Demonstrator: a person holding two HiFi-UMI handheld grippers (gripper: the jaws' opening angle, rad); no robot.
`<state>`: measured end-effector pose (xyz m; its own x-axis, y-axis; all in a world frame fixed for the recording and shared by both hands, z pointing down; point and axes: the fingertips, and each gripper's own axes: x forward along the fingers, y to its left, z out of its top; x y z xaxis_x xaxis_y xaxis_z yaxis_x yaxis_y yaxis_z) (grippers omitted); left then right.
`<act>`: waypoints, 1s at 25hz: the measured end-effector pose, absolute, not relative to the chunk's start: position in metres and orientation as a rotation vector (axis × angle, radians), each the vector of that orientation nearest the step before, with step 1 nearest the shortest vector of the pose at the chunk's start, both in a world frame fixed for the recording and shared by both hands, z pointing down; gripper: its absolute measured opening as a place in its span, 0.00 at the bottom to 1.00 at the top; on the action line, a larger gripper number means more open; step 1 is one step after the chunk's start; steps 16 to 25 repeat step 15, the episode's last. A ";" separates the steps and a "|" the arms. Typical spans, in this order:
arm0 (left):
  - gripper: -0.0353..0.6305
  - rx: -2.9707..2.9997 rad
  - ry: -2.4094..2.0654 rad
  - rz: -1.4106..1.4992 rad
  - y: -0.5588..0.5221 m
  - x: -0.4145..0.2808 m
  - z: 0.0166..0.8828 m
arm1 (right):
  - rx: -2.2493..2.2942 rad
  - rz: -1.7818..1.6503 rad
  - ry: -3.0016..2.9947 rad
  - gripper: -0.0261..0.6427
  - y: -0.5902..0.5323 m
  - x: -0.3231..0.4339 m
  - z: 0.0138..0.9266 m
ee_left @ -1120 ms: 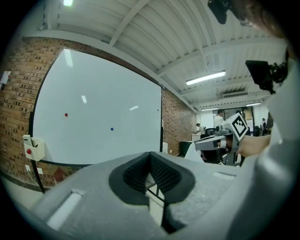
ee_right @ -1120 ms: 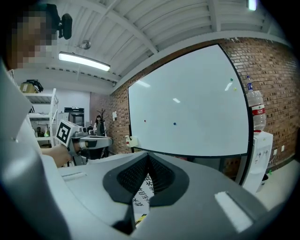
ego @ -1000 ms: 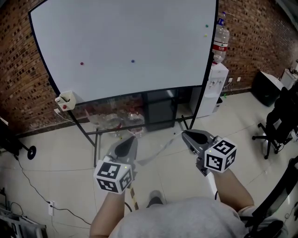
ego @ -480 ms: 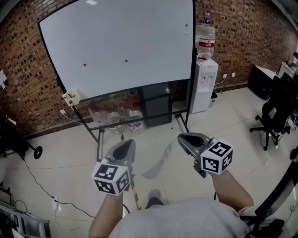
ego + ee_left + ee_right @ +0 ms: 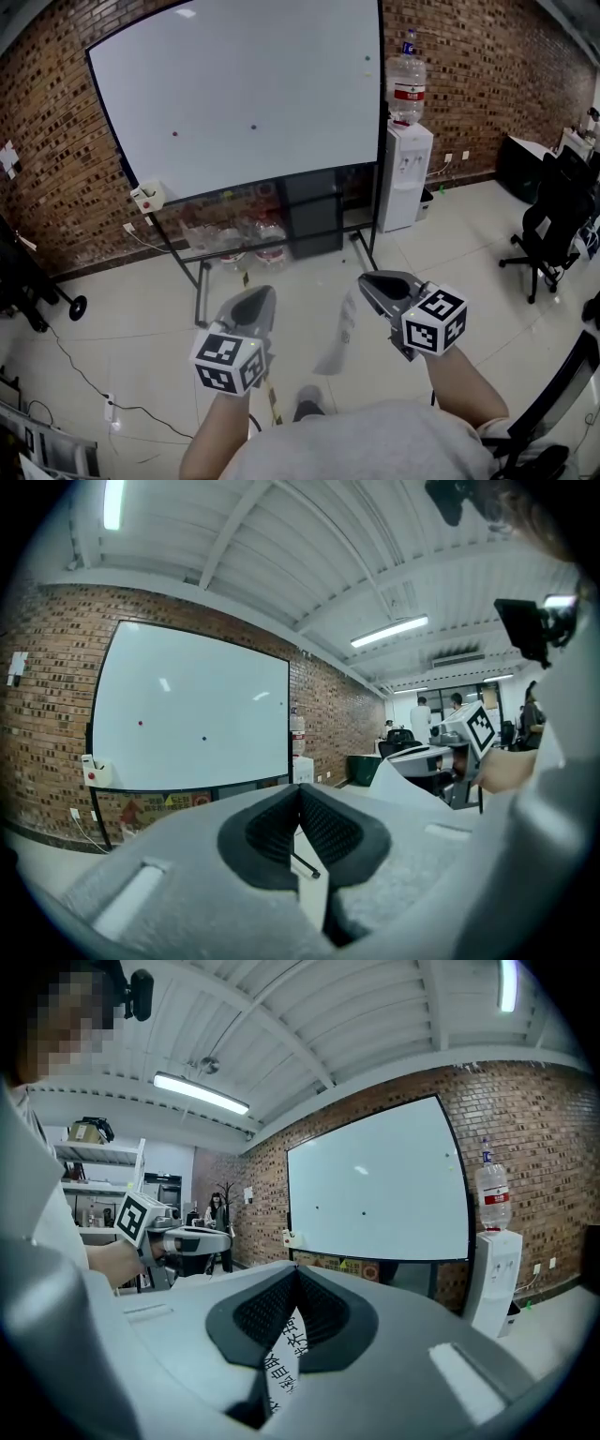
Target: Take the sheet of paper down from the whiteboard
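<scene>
The left claw and right claw are each pinching an edge of the sheet of paper, seemingly light, limp and tearable.

Pale tiled floor. Standing directly on it:

- the frame legs of the whiteboard, with clear plastic bottles clustered beneath
- a white water dispenser just beside the frame's right leg
- a black office chair at far right
- a thin black cable trailing at left
</scene>
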<state>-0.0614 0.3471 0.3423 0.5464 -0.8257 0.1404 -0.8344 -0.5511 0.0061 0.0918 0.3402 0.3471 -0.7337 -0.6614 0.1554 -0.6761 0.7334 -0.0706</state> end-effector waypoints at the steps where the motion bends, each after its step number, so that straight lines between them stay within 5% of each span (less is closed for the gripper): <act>1: 0.06 2.698 -1.452 0.184 0.348 -0.062 0.342 | 1.090 0.184 -2.813 0.04 0.341 0.092 0.346; 25: 0.06 2.717 -1.436 0.189 0.348 -0.047 0.339 | 1.072 0.180 -2.821 0.04 0.340 0.096 0.346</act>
